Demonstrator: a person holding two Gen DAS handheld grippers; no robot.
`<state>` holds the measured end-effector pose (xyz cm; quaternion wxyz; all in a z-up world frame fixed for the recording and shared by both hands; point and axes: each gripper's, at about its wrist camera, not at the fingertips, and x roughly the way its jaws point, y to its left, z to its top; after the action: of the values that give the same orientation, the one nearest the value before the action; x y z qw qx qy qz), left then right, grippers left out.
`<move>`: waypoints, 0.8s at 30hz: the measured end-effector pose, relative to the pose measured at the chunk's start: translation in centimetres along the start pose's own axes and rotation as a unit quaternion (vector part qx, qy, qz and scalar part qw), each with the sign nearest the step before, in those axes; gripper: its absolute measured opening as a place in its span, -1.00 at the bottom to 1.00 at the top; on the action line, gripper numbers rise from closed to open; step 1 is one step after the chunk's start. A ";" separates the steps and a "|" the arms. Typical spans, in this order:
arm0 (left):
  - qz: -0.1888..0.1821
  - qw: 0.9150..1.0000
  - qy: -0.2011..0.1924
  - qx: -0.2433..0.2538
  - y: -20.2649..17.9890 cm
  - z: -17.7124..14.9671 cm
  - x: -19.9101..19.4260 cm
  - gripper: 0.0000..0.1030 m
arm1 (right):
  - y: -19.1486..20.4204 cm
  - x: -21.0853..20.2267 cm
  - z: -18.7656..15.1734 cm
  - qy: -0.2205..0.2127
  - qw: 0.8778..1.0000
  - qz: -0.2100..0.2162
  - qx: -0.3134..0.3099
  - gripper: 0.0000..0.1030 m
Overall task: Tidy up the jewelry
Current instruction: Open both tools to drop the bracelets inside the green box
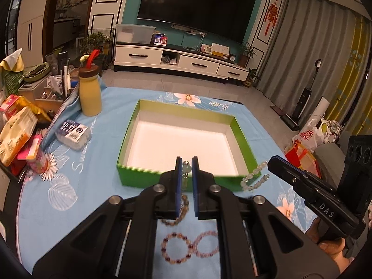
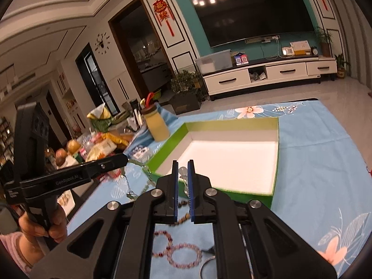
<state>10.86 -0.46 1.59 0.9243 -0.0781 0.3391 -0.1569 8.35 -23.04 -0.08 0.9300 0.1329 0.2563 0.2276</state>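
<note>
Left wrist view: the left gripper (image 1: pixel 186 162) has its blue-padded fingers (image 1: pixel 178 174) pinching a strand with a pale green bead and brownish beads (image 1: pixel 187 167), which hangs down between them, just short of the near wall of the shallow green cardboard box with a white floor (image 1: pixel 130 169).
Right wrist view: the right gripper (image 2: pixel 183 166) has its blue-padded fingers (image 2: pixel 191 181) nipped on a clear, pale bead bracelet (image 2: pixel 182 171); seen from the left camera, that loop of pale beads (image 1: pixel 253 176) dangles from the right tip beside the box's near right corner.
Box: open, and as far as both cameras show it holds nothing; its white floor is bare.
Left on the worktop: a dark purple-and-pink bead bracelet (image 1: pixel 175 246) and a pale pink bead bracelet (image 1: pixel 205 243) lie touching, side by side, on the blue floral cloth (image 1: pixel 104 162) nearer than the box, under the grippers; a thin metal ring (image 2: pixel 207 266) lies beside them.
Progress: early, by my reading; two pieces are lifted and near the box, none is inside yet.
Still to do: carry both held strands over the box wall, set them down, then collect the pieces lying on the cloth.
Beyond: a yellow bottle with a brown lid (image 1: pixel 89 90) stands to the box's far left.
</note>
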 end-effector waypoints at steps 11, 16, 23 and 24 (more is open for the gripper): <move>0.019 1.000 -0.008 0.005 0.3 4.9 5.5 -0.85 | -2.7 4.3 3.7 -0.001 1.000 -0.022 0.016 -0.86; 0.039 0.999 0.011 0.001 1.0 5.5 8.6 -0.85 | -3.8 6.8 4.3 0.012 0.999 -0.038 0.022 -0.86; 0.065 0.997 0.042 -0.009 2.2 4.7 11.1 -0.30 | -5.6 9.1 3.8 0.042 0.994 -0.102 0.021 -0.35; 0.067 0.997 0.041 -0.011 2.3 4.5 11.0 0.04 | -5.8 8.9 3.5 0.043 0.993 -0.103 0.025 -0.26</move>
<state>22.29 -1.93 -2.22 0.9171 -0.0586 0.3830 -0.0939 19.10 -24.11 -3.03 0.9331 0.1192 0.3135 0.1293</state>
